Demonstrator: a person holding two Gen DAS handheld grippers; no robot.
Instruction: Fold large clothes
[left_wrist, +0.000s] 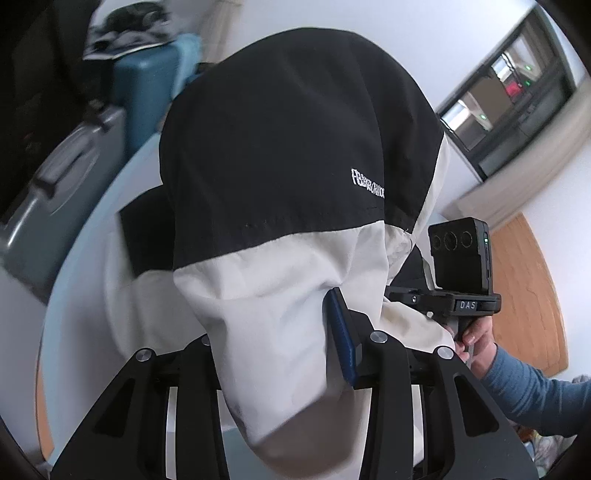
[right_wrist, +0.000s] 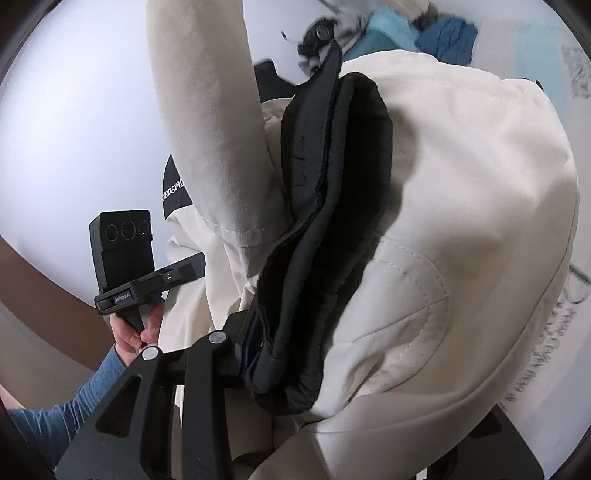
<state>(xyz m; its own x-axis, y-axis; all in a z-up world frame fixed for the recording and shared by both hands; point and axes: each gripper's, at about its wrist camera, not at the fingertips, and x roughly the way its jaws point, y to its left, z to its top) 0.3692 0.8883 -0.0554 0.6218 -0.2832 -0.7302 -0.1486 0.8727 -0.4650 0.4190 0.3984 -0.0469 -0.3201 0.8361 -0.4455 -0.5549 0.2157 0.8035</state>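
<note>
Your left gripper (left_wrist: 280, 343) is clamped on the cream lower fabric of the black-and-cream windbreaker jacket (left_wrist: 288, 155), which drapes forward over its fingers and hides the round white table (left_wrist: 92, 206) beyond. Your right gripper (right_wrist: 288, 354) pinches the same jacket at its black padded collar edge (right_wrist: 325, 221), cream cloth hanging to its right. Each hand (left_wrist: 476, 339) grips its handle.

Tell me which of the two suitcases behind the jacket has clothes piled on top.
The teal-blue suitcase, standing farther back, carries a black-and-white heap of clothes on top. The grey suitcase nearer the camera shows only its bare shell and handle.
</note>
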